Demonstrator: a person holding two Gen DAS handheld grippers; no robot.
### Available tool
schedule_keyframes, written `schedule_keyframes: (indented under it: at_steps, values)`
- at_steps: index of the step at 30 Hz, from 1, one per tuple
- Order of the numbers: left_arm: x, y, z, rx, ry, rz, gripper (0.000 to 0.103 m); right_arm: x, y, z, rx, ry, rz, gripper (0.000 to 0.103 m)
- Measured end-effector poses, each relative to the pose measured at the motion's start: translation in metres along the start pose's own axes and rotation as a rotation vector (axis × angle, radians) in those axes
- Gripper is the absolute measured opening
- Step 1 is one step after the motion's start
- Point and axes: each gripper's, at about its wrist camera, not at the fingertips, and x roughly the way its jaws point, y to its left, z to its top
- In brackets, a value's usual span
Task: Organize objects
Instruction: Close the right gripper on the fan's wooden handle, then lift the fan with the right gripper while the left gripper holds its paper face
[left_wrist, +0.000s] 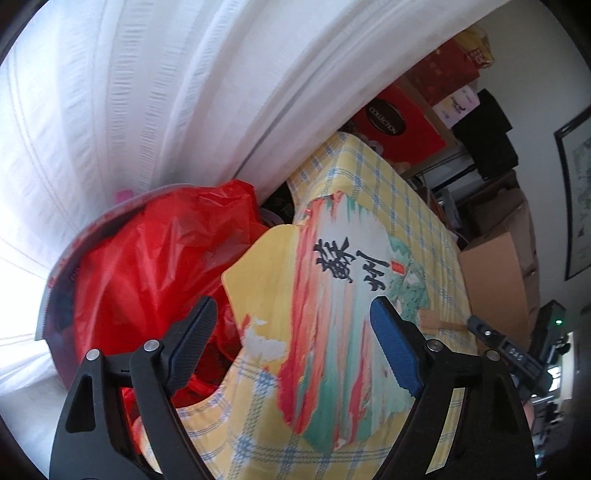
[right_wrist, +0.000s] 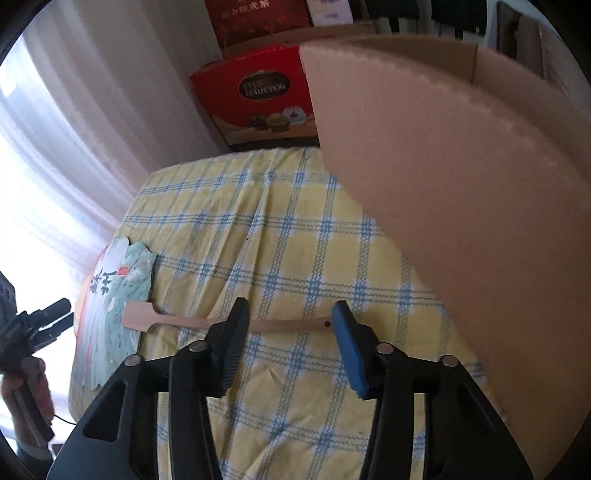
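A painted hand fan with black characters lies flat on a yellow and blue checked cloth. My left gripper hovers over the fan's face with its jaws wide apart, and the pads do not press on it. The fan's wooden handle runs sideways across the cloth from the fan face. My right gripper stands over the handle's free end, jaws partly apart with the handle lying between them, not gripped. The left gripper also shows at the left edge of the right wrist view, held by a hand.
A crumpled red plastic bag sits just left of the fan. A large cardboard box rises along the cloth's right side. A red chocolate box stands behind it. White curtains hang at the left.
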Motion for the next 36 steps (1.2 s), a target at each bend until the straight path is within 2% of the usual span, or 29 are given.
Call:
schedule_keyframes:
  at_steps: [2,6,10,14,19,25,26,28,32,36]
  values:
    - [0.005,0.0,0.001,-0.009,0.011,-0.003,0.077,0.0,-0.001,0.002,0.001,-0.005,-0.007,0.044]
    - [0.01,0.0,0.002,-0.02,0.026,0.009,0.063,-0.001,0.001,0.001,-0.007,0.005,-0.013,0.041]
    - [0.011,-0.003,0.001,-0.005,0.026,0.024,0.063,-0.002,0.006,-0.004,-0.031,0.012,0.003,0.039]
    - [0.005,0.002,0.003,-0.036,0.022,-0.021,0.062,0.0,0.014,-0.005,-0.091,0.036,-0.008,0.039]
    - [-0.022,0.0,0.007,-0.064,-0.035,-0.168,0.062,0.001,0.019,-0.004,-0.138,0.062,-0.032,0.039]
    - [-0.054,0.004,0.02,-0.141,-0.082,-0.465,0.062,-0.004,0.013,-0.003,-0.138,0.054,0.009,0.041]
    - [-0.056,0.004,0.022,-0.153,-0.081,-0.495,0.062,-0.005,0.014,-0.003,-0.148,0.048,0.016,0.041]
    - [-0.058,0.001,0.027,-0.157,-0.07,-0.519,0.062,-0.009,0.023,-0.004,-0.215,0.017,-0.002,0.042]
    - [-0.059,-0.009,0.031,-0.125,-0.062,-0.502,0.062,-0.012,0.053,-0.011,-0.436,-0.039,-0.072,0.056]
    - [-0.057,-0.016,0.031,-0.12,-0.058,-0.505,0.062,0.0,0.083,-0.016,-0.623,-0.036,-0.128,0.056]
